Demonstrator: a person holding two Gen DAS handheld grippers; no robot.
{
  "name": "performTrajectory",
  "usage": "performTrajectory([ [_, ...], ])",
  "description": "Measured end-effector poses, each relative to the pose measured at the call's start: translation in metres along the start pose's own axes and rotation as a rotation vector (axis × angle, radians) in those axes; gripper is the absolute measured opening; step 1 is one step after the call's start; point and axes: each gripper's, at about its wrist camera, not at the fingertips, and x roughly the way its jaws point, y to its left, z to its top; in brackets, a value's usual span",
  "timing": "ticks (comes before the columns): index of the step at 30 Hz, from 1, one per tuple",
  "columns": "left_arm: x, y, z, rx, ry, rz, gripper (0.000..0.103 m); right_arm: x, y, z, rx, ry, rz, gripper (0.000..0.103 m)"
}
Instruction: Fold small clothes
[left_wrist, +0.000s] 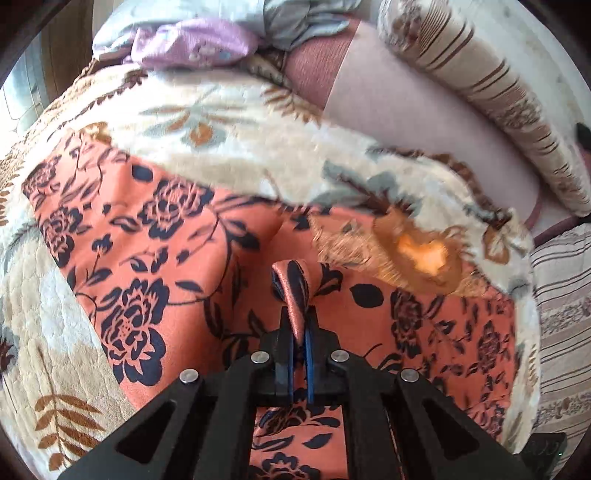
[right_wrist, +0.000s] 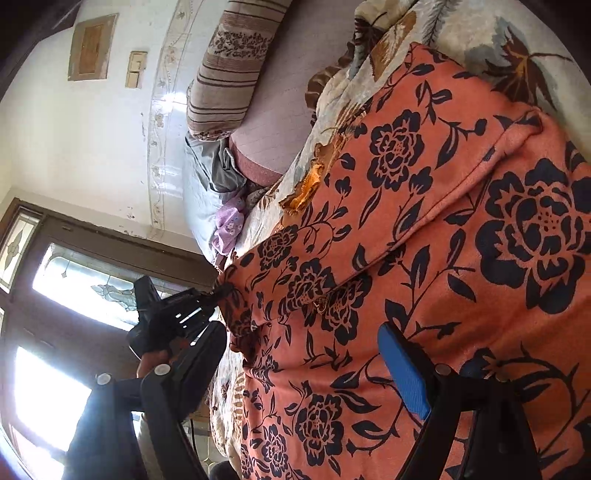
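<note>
An orange garment with a dark navy flower print (left_wrist: 147, 236) lies spread on a fluffy cream blanket with leaf patterns (left_wrist: 221, 110). My left gripper (left_wrist: 301, 325) is shut on a rolled edge of the garment (left_wrist: 291, 288) and lifts it a little off the rest. In the right wrist view the garment (right_wrist: 424, 240) fills the right half. My right gripper (right_wrist: 306, 354) is open, its blue-padded finger (right_wrist: 404, 373) over the cloth, nothing between the fingers. The left gripper (right_wrist: 218, 293) shows there too, pinching the garment's far edge.
The blanket covers a bed with a pink sheet (left_wrist: 424, 122). A striped bolster pillow (left_wrist: 498, 96) lies at the far right; lilac and grey clothes (left_wrist: 199, 40) are piled at the head. A wall and a stained-glass window (right_wrist: 74, 280) stand beyond the bed.
</note>
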Motion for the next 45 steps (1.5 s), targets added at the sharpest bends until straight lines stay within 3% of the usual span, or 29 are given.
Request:
performTrajectory([
  [2,0.028,0.014,-0.006,-0.028,0.071,0.041,0.015,-0.001,-0.002,0.000,0.009,-0.004,-0.001,0.086],
  [4,0.022,0.019,-0.008,-0.026,0.012,0.012,0.017,-0.003,-0.005,0.001,0.016,-0.010,-0.003,0.086],
  [7,0.001,0.022,-0.009,-0.047,-0.026,0.039,0.023,-0.004,-0.004,0.001,0.006,-0.012,-0.013,0.087],
  [8,-0.009,0.023,-0.010,-0.050,-0.057,0.023,0.029,-0.004,-0.004,0.001,-0.001,-0.011,-0.017,0.087],
  [9,-0.020,0.023,-0.012,-0.047,-0.096,0.002,0.043,-0.003,0.000,-0.001,-0.017,-0.011,-0.028,0.087],
  [11,-0.035,0.020,-0.018,-0.017,-0.171,-0.016,0.060,-0.001,0.003,-0.002,-0.032,-0.011,-0.037,0.087],
  [13,-0.035,0.014,-0.024,0.030,-0.175,-0.025,0.062,-0.001,0.006,-0.003,-0.042,-0.015,-0.044,0.087],
  [18,-0.002,0.006,-0.041,0.083,-0.067,0.041,0.062,-0.016,0.022,0.005,-0.064,-0.063,-0.045,0.087],
  [22,-0.020,-0.006,-0.054,0.169,-0.144,0.044,0.062,-0.028,0.036,0.037,-0.075,-0.114,-0.068,0.088],
  [25,-0.019,-0.005,-0.058,0.164,-0.133,0.005,0.063,-0.019,0.035,0.078,-0.099,-0.123,-0.085,0.088],
  [27,0.008,0.001,-0.058,0.129,-0.025,0.027,0.064,-0.009,0.007,0.106,-0.035,-0.128,-0.193,0.087],
  [28,0.014,0.002,-0.060,0.141,-0.018,0.034,0.064,-0.005,-0.015,0.115,0.037,-0.126,-0.290,0.087],
  [29,0.008,-0.002,-0.061,0.170,-0.049,0.047,0.064,-0.005,-0.035,0.119,0.118,-0.111,-0.316,0.087],
  [30,0.002,-0.006,-0.061,0.194,-0.040,0.056,0.064,-0.011,-0.036,0.118,0.138,-0.136,-0.282,0.081],
  [31,-0.009,-0.007,-0.061,0.200,-0.046,0.026,0.064,-0.019,-0.024,0.113,0.099,-0.156,-0.286,0.081],
  [34,-0.058,0.014,-0.062,0.173,-0.224,-0.085,0.064,-0.033,0.019,0.080,-0.091,-0.180,-0.308,0.084],
  [36,-0.081,0.044,-0.057,0.122,-0.280,-0.130,0.069,-0.030,0.038,0.049,-0.215,-0.152,-0.319,0.085],
  [37,-0.087,0.066,-0.050,0.065,-0.299,-0.144,0.069,-0.030,0.038,0.049,-0.215,-0.152,-0.319,0.085],
  [38,-0.093,0.092,-0.046,-0.016,-0.322,-0.152,0.069,-0.021,0.045,0.017,-0.328,-0.133,-0.362,0.085],
  [40,-0.095,0.150,-0.033,-0.202,-0.357,-0.168,0.071,-0.016,0.045,0.003,-0.382,-0.126,-0.377,0.085],
  [42,-0.084,0.208,-0.017,-0.404,-0.333,-0.200,0.071,-0.005,0.038,-0.020,-0.444,-0.119,-0.435,0.085],
  [45,-0.061,0.277,0.004,-0.631,-0.290,-0.242,0.071,0.004,0.023,-0.028,-0.453,-0.104,-0.468,0.085],
])
